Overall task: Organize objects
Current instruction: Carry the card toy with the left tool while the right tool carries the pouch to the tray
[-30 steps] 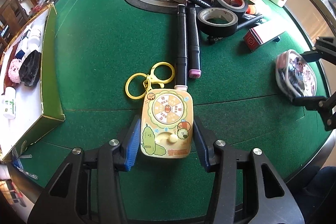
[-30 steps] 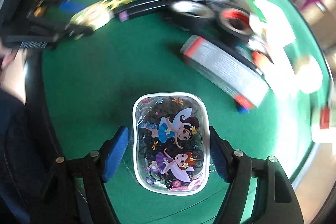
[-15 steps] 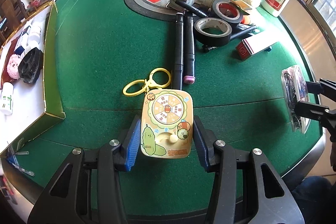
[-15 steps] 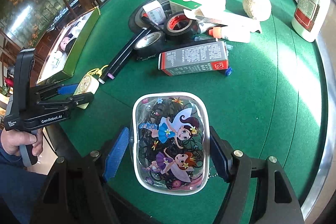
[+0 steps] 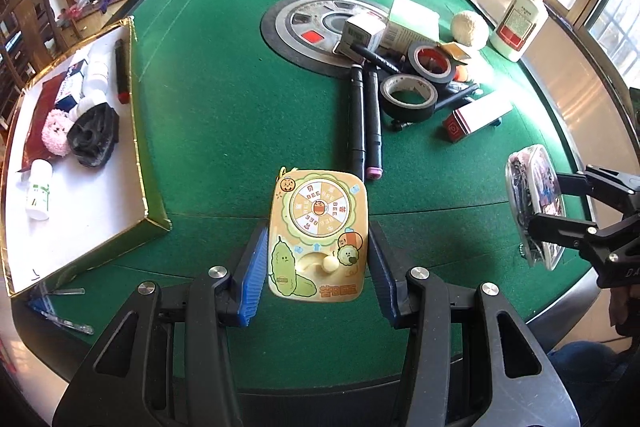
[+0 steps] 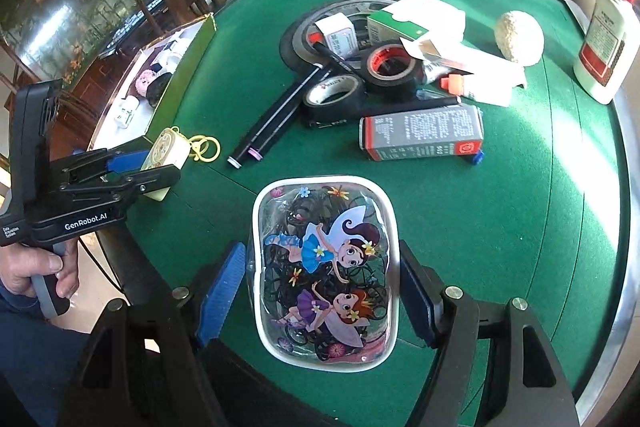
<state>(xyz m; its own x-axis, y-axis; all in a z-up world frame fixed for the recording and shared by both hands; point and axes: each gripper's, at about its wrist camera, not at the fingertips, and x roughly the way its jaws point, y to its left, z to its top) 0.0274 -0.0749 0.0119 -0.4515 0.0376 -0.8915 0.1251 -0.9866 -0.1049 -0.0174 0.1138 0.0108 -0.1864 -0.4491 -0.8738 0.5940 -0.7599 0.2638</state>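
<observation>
From the left wrist view, the left gripper (image 5: 318, 259) has its blue ribbed jaws closed on the sides of a flat, rounded yellow plastic toy (image 5: 319, 235) printed with a spinner wheel and cartoon vegetables, held above the green felt counter (image 5: 224, 99). Just beyond it lie two long black markers (image 5: 363, 115) side by side, then two rolls of glossy black tape (image 5: 408, 97), small cardboard boxes and a white bottle (image 5: 519, 25). A shallow gold-edged tray (image 5: 138, 147) sits at the left. From the right wrist view, the right gripper (image 6: 320, 291) has its jaws clamped on a clear, soft, rounded-rectangle pouch (image 6: 326, 271) with fairy pictures, stuffed with thin black hair ties and raised over the counter's near edge. A grey and red carton (image 6: 422, 137) lies flat ahead, and yellow rings (image 6: 206, 148) hang from the toy in the left gripper.
</observation>
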